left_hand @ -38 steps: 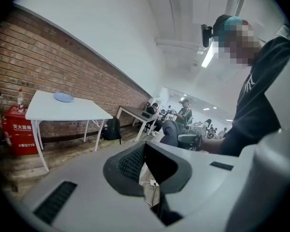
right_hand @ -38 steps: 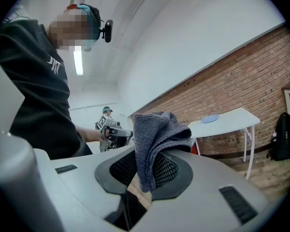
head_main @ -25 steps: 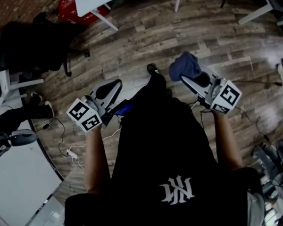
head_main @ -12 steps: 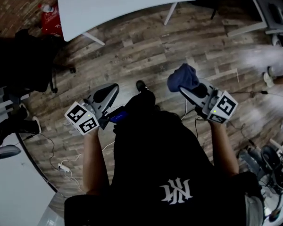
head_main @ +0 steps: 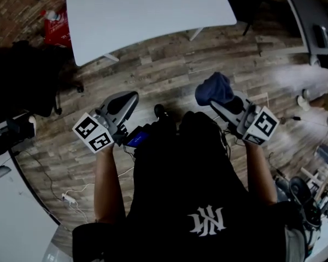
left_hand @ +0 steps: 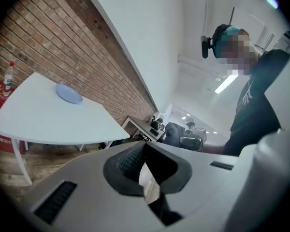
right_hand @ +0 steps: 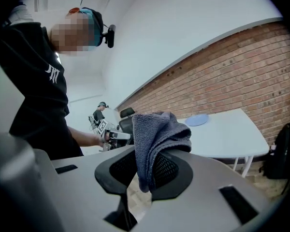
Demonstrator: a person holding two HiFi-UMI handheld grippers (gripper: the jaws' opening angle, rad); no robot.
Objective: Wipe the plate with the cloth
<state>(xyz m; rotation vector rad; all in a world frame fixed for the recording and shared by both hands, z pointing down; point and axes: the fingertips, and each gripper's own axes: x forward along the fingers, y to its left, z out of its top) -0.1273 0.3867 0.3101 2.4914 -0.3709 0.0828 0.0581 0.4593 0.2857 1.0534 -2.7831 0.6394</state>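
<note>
Right gripper view: right gripper (right_hand: pixel 144 174) clamps cloth (right_hand: pixel 157 129); plate (right_hand: pixel 196 120) apparently far.

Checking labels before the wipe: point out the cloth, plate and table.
cloth (right_hand: pixel 157 134), right gripper view, the fold above the jaws.
plate (left_hand: pixel 69 94), left gripper view, centre of its face.
table (left_hand: pixel 43 122), left gripper view, bare top near the front edge.

Head view steeply down from above; gripper views low, near-level, facing outward.
Shared: white bench (head_main: pixel 153 15), top of head frame, distant in both others.
</note>
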